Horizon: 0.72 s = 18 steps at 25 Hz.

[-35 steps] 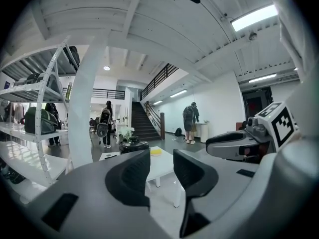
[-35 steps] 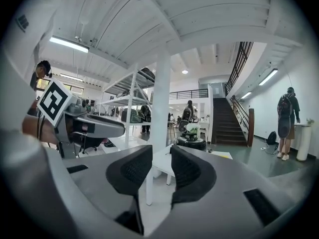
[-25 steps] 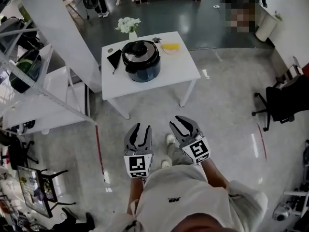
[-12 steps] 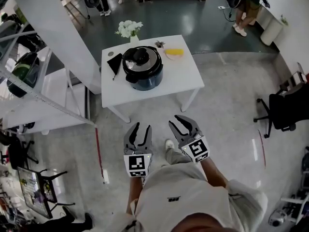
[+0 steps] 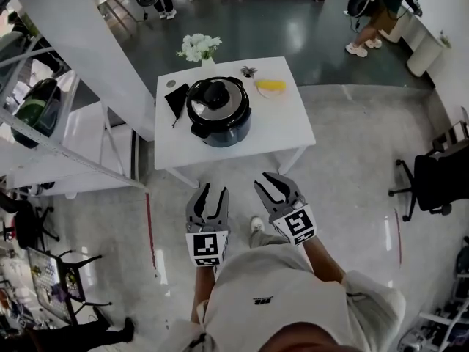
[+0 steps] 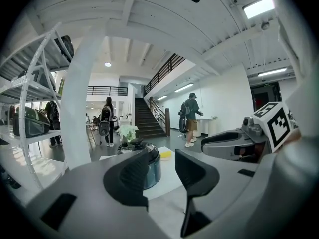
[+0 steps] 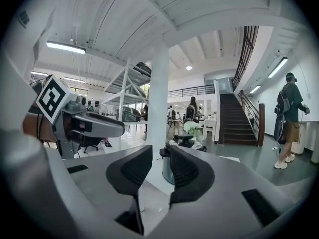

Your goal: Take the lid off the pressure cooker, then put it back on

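Observation:
The dark blue pressure cooker stands on a white table, and its steel lid with a black knob is on. Both grippers are held side by side in front of the person, short of the table's near edge and pointing at it. My left gripper is open by a narrow gap with nothing between its fingers; its jaws have just been opening a little. My right gripper is open too, and empty. In the left gripper view the cooker shows beyond the left gripper. In the right gripper view the cooker shows behind the right gripper.
On the table also stand a vase of white flowers, a yellow thing on a plate and a black item. Metal shelving and a white pillar are to the left, an office chair to the right. People walk at the back.
The table and cooker have come closer and lower in the head view as the person walks towards them. Both grippers keep their place before the body.

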Available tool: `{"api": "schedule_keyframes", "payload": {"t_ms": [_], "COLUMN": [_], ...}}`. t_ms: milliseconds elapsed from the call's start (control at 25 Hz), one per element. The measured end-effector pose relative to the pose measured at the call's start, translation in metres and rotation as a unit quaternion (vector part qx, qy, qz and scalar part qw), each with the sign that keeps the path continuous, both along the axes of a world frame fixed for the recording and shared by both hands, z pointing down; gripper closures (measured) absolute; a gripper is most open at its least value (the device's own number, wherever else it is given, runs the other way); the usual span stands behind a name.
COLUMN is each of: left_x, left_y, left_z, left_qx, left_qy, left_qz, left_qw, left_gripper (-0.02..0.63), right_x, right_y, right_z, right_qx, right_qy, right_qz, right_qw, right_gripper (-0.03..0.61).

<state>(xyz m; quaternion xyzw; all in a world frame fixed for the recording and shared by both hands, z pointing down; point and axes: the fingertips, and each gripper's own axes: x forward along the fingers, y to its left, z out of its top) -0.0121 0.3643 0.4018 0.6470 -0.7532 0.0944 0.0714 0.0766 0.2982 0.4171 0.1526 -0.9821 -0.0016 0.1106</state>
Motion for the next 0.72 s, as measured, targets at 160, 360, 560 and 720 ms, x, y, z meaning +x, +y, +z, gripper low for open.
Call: {"api": "schedule_keyframes", "payload": {"t_ms": [160, 360, 560, 720], "left_x": [-0.005, -0.012, -0.018, -0.025], "left_y": [-0.026, -0.057, -0.081, -0.095], "left_z": [-0.001, -0.002, -0.005, -0.001], "left_qx": [-0.003, -0.005, -0.003, -0.006], "left_qy": [-0.005, -0.008, -0.011, -0.011], "left_qz": [-0.009, -0.020, -0.027, -0.031], "left_qw": [0.9999, 0.9998, 0.9996, 0.9994], "left_gripper": [0.433, 0.433, 0.433, 0.433], "right_x": [-0.009, -0.017, -0.025, -0.031], "right_y": [-0.026, -0.056, -0.083, -0.098], "right_z": [0.001, -0.002, 0.000, 0.004], "right_qx": [0.000, -0.003, -0.007, -0.013], "right_qy": [-0.004, -0.008, -0.009, -0.008], "right_qz": [-0.017, -0.026, -0.033, -0.035], "right_qw": [1.000, 1.000, 0.999, 0.999], "right_gripper": [0.477, 0.477, 0.477, 0.477]}}
